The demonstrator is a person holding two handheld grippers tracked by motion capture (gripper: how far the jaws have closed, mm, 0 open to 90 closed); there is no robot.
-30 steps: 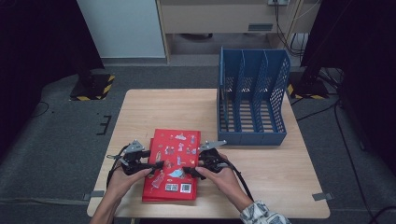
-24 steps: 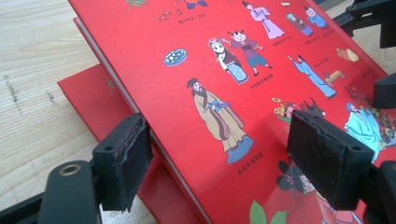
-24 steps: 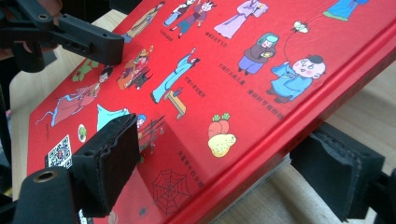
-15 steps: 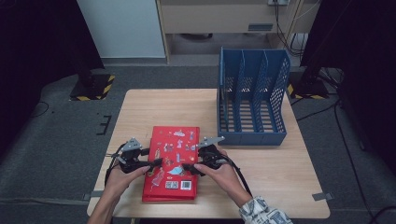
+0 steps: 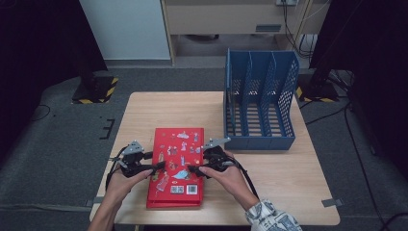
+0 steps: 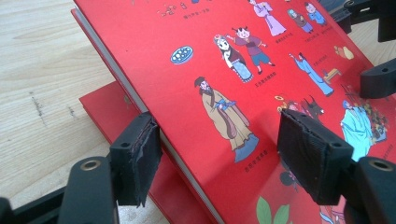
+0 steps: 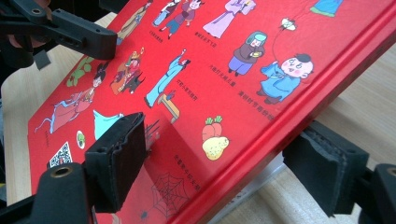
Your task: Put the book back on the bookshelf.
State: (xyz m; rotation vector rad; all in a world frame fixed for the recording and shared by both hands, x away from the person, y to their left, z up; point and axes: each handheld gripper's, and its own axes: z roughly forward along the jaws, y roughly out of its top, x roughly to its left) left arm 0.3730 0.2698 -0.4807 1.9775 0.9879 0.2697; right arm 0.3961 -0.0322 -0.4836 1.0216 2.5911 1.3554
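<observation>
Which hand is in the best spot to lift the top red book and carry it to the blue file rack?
Probably the right gripper: it straddles the top red book's spine edge, on the side nearer the blue file rack. The left gripper, jaws just closing around the page edge, is farther from it.

The book (image 5: 177, 163) was bright red with small cartoon figures in blue, purple and tan, the file rack (image 5: 260, 101) was blue mesh, and the table (image 5: 288, 163) was pale wood.
</observation>
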